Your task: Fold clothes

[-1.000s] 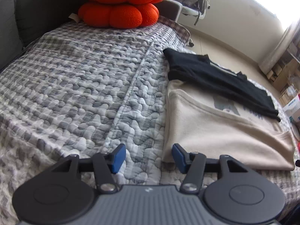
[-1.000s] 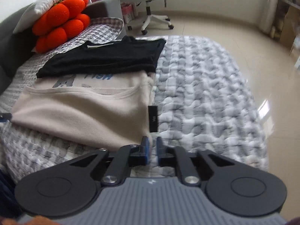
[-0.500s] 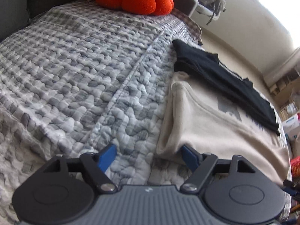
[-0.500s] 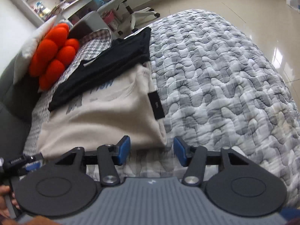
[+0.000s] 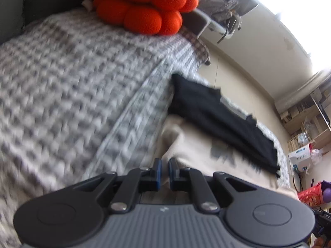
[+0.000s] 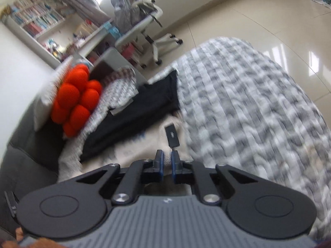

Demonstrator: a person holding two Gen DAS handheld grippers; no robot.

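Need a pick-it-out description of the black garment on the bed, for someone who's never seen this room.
Start at the bed with the grey-and-white quilt, which has an orange bobbly cushion at its head end. Between that cushion and the beige shirt lies the black garment, flat, its near edge overlapping the beige one. It is the only dark cloth there; the beige shirt's small black tag is far smaller.

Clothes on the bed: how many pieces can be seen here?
2. A black garment lies farther up the bed, near the orange cushion. A beige garment lies nearer, partly under the black one, at both grippers. More may be hidden beneath.
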